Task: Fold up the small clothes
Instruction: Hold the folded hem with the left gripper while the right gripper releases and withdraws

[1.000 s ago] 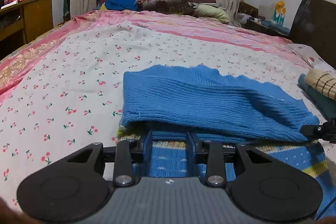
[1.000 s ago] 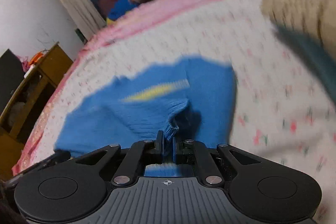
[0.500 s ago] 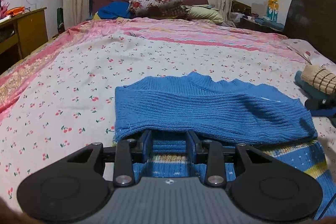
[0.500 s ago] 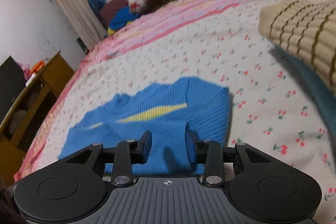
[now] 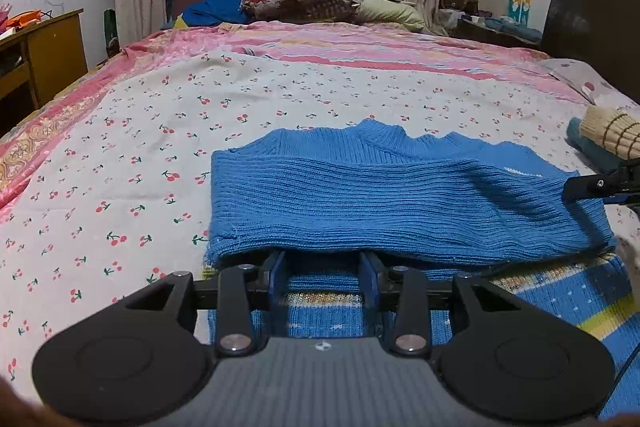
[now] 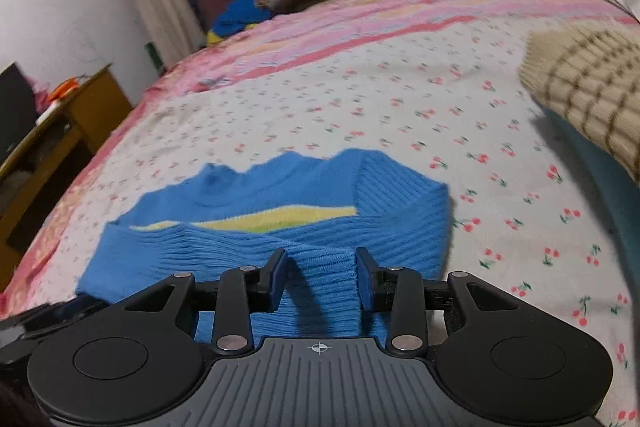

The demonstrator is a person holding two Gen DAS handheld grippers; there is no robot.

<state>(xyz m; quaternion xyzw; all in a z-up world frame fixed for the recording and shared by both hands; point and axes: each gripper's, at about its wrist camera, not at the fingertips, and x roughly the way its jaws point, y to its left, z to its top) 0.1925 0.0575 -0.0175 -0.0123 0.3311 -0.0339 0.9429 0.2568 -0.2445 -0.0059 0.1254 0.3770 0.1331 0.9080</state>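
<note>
Both my grippers are spread wide and holding nothing right now. The left gripper (image 5: 323,269) sits low at the near edge of the blue sweater (image 5: 380,203), its tips tucked just under the lip of the folded-over layer, so I can't really see where they end. The right gripper (image 6: 320,277) has its two fingers either side of a ridge of the same knit, but the pads aren't pressing it, far as I can tell. The sweater is lying on the cherry-print bedsheet (image 5: 160,131) with its plain ribbed side flopped over the patterned part, which I'd guess is why I'm parked at the fold: lined up to flatten it or grab for the next fold. The yellow stripe (image 6: 280,217) peeks out on my right view only. Off to the right there's a beige striped knit (image 6: 592,95) on something teal, cut off by the frame, and the right view is kinda blurry.
</note>
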